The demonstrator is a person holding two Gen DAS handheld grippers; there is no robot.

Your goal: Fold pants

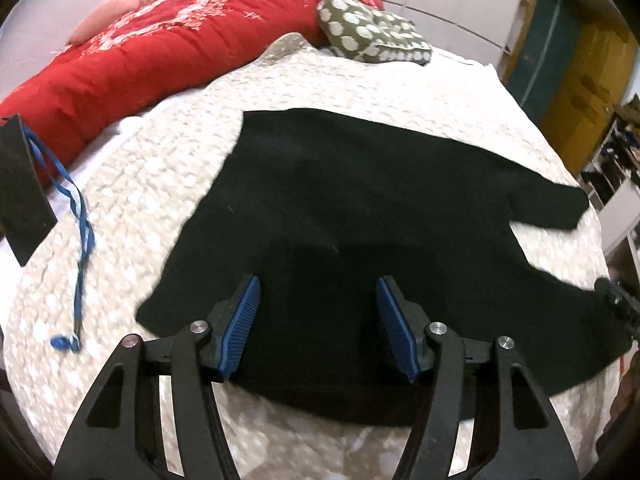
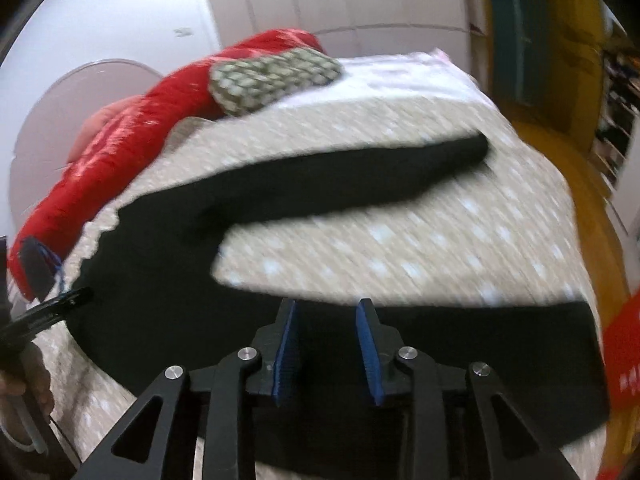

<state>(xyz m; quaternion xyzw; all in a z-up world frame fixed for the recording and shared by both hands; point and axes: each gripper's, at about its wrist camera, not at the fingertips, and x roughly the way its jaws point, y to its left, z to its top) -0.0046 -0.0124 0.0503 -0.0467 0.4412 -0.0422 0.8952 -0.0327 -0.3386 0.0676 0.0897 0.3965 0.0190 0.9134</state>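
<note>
Plain black fabric pants (image 1: 360,208) lie on a cream dotted quilted bedspread (image 1: 160,184); red white-patterned quilt (image 1: 160,52), olive white-spotted cushion (image 1: 372,32), blue cord (image 1: 82,240).

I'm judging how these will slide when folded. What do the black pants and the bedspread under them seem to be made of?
The black pants look like a soft, matte knit or fleece: they show no sheen and lie limp, though the weave is too dark to tell. The cream bedspread looks like quilted cotton, matte, its surface puckered into small raised bumps, so it probably offers some friction.
</note>
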